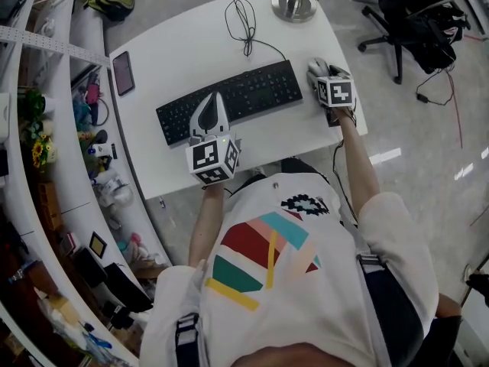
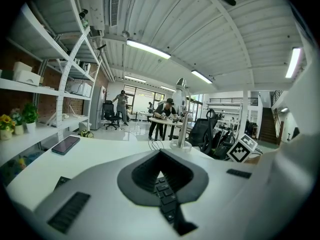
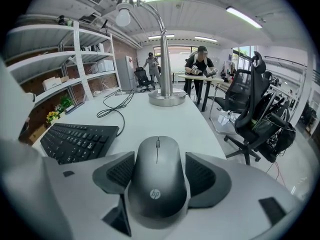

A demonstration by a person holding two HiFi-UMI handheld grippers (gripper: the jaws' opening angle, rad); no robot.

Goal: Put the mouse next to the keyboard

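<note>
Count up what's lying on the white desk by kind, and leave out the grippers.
keyboard: 1
mouse: 1
phone: 1
lamp: 1
Total: 4

Dark grey mouse (image 3: 157,181), black keyboard (image 1: 229,100), white table (image 1: 176,60), black phone (image 1: 123,73).

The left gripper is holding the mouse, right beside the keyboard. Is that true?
Not quite. It is the right gripper that holds the mouse, as the right gripper view shows: the mouse sits between its jaws. The left gripper is shut and holds nothing. The rest is right: the mouse is beside the keyboard.
</note>
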